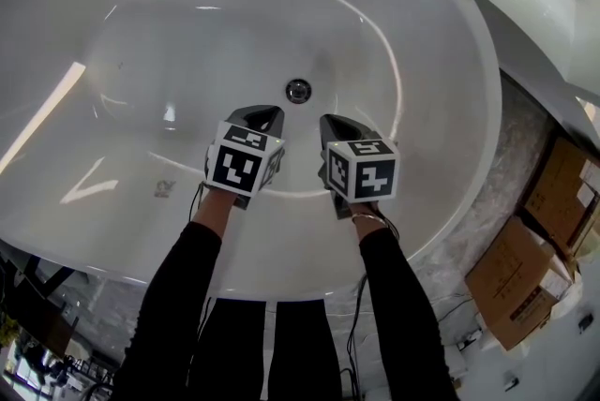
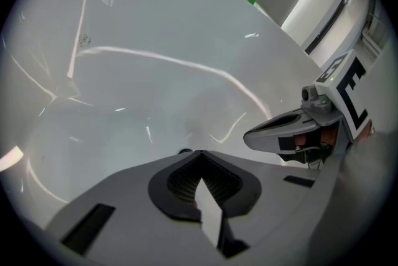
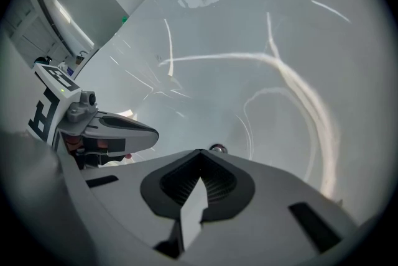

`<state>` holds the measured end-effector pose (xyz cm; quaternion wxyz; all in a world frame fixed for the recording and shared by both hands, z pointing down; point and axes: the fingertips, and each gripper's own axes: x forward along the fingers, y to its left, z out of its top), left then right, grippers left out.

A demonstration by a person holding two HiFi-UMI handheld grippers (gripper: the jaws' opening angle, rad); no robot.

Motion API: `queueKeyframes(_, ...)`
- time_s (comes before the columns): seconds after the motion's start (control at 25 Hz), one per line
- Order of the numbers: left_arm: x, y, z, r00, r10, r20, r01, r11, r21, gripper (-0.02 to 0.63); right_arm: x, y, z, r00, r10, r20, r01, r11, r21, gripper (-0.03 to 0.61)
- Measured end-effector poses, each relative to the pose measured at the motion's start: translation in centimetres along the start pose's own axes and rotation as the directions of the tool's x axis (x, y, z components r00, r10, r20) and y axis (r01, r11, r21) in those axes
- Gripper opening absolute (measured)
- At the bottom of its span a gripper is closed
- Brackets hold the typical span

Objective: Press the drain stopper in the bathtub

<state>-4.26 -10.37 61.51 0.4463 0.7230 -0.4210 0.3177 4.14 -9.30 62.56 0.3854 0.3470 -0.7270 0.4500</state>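
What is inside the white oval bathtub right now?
Only the round chrome drain stopper on the bathtub floor; no loose items show. The left gripper and right gripper, jaws shut and empty, hang just short of it and cover part of the near wall.
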Motion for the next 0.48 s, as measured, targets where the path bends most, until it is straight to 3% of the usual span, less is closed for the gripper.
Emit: queueKeyframes(0.48, -0.01, -0.4, -0.51, 1.0, 0.006, -0.01, -0.006, 1.0, 0.0, 0.008, -0.7, 0.04, -0.38, 1.0, 0.002, 0.001, -0.002, 1.0, -0.029, 0.0)
